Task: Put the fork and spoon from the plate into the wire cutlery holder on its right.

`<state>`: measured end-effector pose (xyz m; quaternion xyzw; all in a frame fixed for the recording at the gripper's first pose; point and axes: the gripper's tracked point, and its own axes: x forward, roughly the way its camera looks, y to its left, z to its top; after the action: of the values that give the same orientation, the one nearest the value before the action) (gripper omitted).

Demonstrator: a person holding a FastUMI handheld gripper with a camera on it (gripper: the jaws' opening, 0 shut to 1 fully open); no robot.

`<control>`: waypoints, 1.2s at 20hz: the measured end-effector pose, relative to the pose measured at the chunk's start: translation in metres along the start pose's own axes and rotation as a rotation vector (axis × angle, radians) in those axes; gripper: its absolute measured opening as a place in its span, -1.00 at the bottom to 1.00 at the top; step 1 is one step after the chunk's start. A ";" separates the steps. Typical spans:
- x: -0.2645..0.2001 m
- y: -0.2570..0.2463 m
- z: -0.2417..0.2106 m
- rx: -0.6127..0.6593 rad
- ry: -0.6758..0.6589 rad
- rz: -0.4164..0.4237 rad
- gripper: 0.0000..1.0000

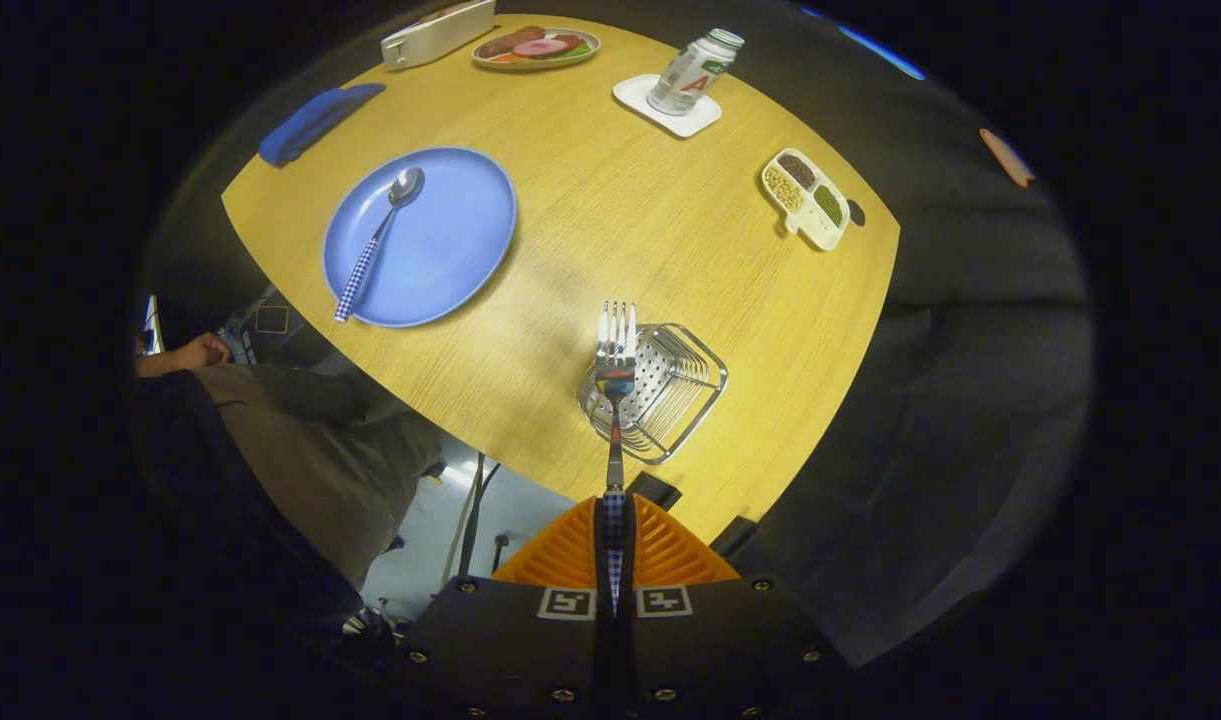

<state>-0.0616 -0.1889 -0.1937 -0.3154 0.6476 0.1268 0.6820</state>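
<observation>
Wooden table (620,220) below: tongs (615,530) clamp the fork (616,380), tines ahead over the wire cutlery holder (670,400)

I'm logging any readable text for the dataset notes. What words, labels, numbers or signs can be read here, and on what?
"A": large red letter on the bottle on the white coaster; its smaller print is too blurred to read.
Two square black-and-white markers sit on the gripper body, patterns, not text.
The fork, held between the fingers, shows no writing.

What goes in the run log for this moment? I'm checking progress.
gripper: shut on fork | fork: over wire cutlery holder | spoon: on blue plate
</observation>
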 end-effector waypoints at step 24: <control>0.073 -0.021 0.001 0.026 0.384 0.135 -0.95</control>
<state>-0.0396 -0.2217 -0.2590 -0.2807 0.7870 0.1014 0.5400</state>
